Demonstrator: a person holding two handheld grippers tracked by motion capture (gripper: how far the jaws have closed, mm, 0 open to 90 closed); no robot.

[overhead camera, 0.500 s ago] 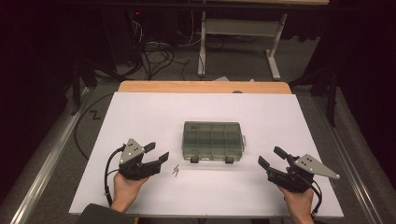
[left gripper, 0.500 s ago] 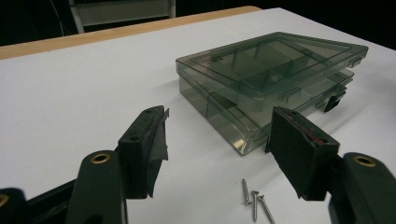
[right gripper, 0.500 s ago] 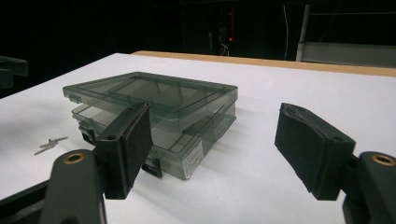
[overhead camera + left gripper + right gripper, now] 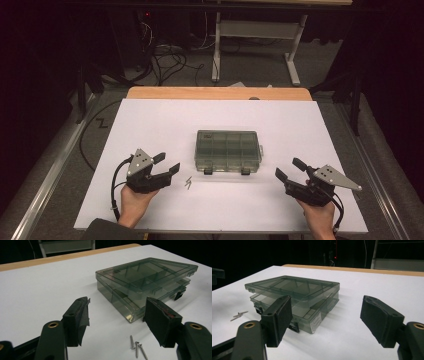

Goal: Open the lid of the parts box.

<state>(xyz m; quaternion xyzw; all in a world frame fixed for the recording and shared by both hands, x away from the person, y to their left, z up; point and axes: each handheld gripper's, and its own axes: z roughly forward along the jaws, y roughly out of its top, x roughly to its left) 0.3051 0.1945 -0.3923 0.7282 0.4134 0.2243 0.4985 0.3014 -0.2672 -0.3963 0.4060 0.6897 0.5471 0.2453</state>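
A smoky clear plastic compartment box (image 4: 228,151) lies shut in the middle of the white table top (image 4: 165,125), its two dark latches toward the person. Three small screws (image 4: 189,183) lie loose just in front of its left corner. My left gripper (image 4: 166,163) rests open to the left of the screws, jaws aimed at the box (image 4: 142,282) with the screws (image 4: 137,349) between them. My right gripper (image 4: 291,169) stands open to the right of the box (image 4: 294,297), nothing between its jaws; the screws (image 4: 239,315) lie far left.
A wooden strip (image 4: 215,93) edges the table's far side. Beyond it stand a white metal frame (image 4: 255,35) and tangled cables (image 4: 165,55) on the floor. A grey rail (image 4: 45,175) runs along the left.
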